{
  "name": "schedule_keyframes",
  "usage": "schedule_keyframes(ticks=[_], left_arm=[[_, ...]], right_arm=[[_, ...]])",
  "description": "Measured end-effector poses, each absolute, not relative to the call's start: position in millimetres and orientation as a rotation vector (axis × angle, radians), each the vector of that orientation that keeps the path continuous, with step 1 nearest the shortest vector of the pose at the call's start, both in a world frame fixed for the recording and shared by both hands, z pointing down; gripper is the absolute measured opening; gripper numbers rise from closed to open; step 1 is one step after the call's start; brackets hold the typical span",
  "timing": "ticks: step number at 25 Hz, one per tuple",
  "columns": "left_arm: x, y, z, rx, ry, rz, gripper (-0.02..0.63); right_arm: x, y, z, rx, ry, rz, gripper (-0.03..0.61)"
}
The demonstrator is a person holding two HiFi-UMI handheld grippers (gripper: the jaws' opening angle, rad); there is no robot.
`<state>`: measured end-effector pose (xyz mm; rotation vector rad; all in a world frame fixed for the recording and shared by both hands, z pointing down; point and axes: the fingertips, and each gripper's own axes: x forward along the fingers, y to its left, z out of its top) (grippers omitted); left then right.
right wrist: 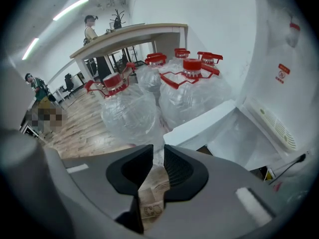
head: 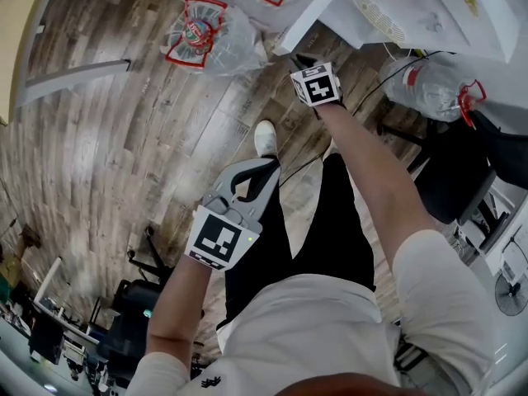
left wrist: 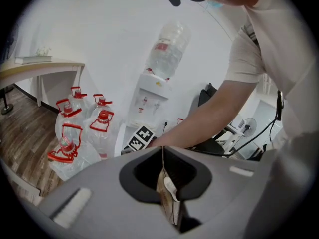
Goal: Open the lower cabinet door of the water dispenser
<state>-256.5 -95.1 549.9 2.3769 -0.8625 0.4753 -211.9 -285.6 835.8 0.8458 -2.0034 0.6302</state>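
Opening the lower cabinet door of the water dispenser. The right tool points steeply down with its jaws a narrow slit apart and nothing pinched between them. The door's thick white free edge lies just ahead of its tips and slightly to their right, apart from the pads. The panel appears already swung out from the cabinet, so the step in hand is judged to be widening the swing. The left tool is held back from the dispenser, jaws pressed together on nothing. Clear water bottles with red caps crowd the floor directly ahead and to the left of the right tool. For a clean finish, set one pad behind the free edge rather than against the panel face. Draw along the hinge's arc and stop short of the bottles.
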Motion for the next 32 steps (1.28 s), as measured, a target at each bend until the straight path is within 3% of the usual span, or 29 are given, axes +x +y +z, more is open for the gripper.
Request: schedule_keyframes(ticks=[16,32], left_arm=[[-195.7,-45.4,470.3,2.544,-0.605,0.595,0.054],[-84.6,58.8,373.0,2.624,-0.639,0.599,0.054]], right_arm=[[-134.1,-118.1,608.4,0.846,-2.19,0.644,0.002],[1.4,60.4,414.8,0.983,-2.378,0.56,0.001]])
